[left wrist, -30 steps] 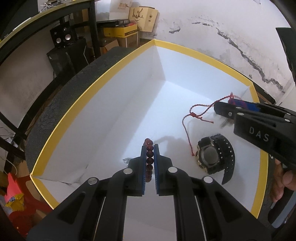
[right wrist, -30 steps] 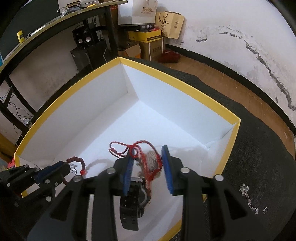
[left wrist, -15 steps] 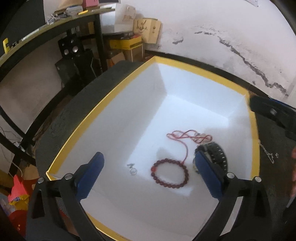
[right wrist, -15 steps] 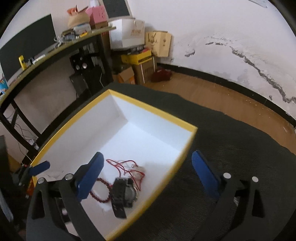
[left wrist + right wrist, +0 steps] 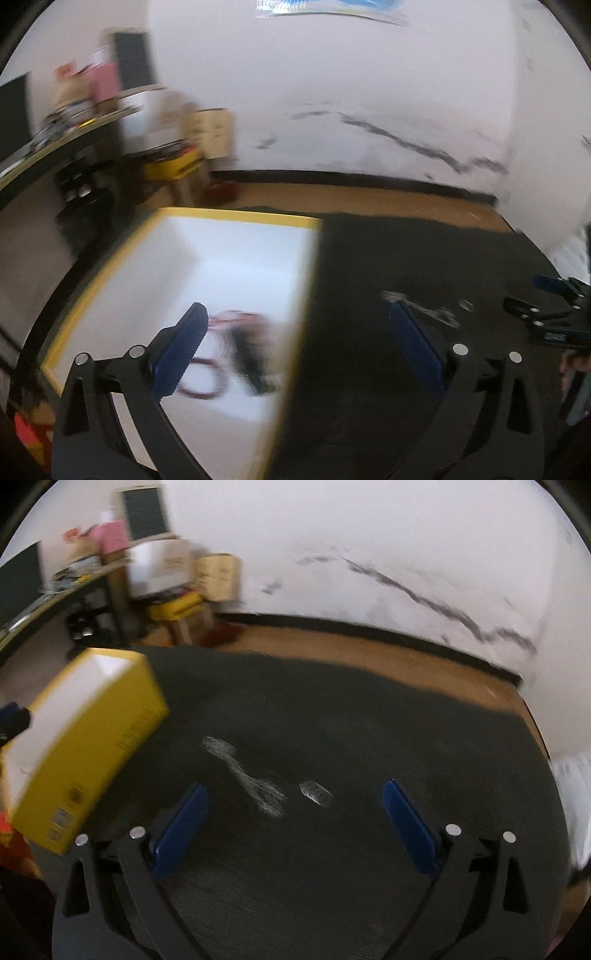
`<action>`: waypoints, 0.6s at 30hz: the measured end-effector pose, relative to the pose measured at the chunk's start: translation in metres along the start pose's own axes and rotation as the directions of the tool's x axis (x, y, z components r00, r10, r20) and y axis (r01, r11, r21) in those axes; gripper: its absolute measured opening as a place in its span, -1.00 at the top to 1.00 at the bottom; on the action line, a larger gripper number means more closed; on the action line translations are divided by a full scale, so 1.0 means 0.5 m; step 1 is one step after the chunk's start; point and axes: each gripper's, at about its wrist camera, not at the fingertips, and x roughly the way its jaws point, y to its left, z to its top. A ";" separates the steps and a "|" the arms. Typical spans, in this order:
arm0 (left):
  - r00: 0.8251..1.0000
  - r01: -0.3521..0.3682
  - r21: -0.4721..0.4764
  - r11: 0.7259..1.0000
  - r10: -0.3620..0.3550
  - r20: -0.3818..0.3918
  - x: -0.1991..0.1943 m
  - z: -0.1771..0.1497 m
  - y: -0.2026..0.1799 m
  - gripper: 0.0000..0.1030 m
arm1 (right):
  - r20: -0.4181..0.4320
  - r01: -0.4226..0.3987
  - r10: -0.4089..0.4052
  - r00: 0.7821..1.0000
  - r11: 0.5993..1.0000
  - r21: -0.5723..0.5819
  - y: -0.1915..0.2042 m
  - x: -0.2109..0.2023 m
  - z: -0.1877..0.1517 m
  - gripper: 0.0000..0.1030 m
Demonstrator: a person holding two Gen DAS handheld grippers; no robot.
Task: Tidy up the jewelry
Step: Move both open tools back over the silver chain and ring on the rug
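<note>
Both grippers, left and right, now gape wide and empty, withdrawn from the box; a chain ahead of the right remains unsorted.

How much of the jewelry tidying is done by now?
Partly done. Inside the yellow box lie blurred pieces: a dark red bead bracelet, a dark watch-like lump. Nothing is in hand: the left gripper and right gripper are both open. Left: a silver chain and a small silver piece on the dark mat.
</note>
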 end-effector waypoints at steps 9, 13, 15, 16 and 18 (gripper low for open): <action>0.985 0.141 0.215 0.966 -0.116 -0.125 0.177 -0.074 -0.291 -0.86 | -0.078 -0.030 0.042 0.996 0.988 0.151 -0.148 0.052 -0.057 -0.80; 0.976 0.161 0.222 0.962 -0.121 -0.183 0.251 -0.095 -0.337 -0.86 | -0.086 -0.060 0.078 0.993 0.979 0.195 -0.199 0.058 -0.067 -0.80; 0.976 0.127 0.250 0.960 -0.075 -0.206 0.289 -0.098 -0.344 -0.86 | -0.081 -0.068 0.086 0.993 0.976 0.207 -0.205 0.054 -0.062 -0.80; 0.975 0.113 0.252 0.961 -0.059 -0.215 0.305 -0.099 -0.340 -0.86 | -0.070 -0.080 0.097 0.993 0.973 0.215 -0.213 0.051 -0.059 -0.80; 0.964 0.148 0.182 0.972 -0.101 -0.246 0.318 -0.093 -0.306 -0.88 | -0.065 -0.087 0.103 0.993 0.972 0.218 -0.222 0.049 -0.053 -0.80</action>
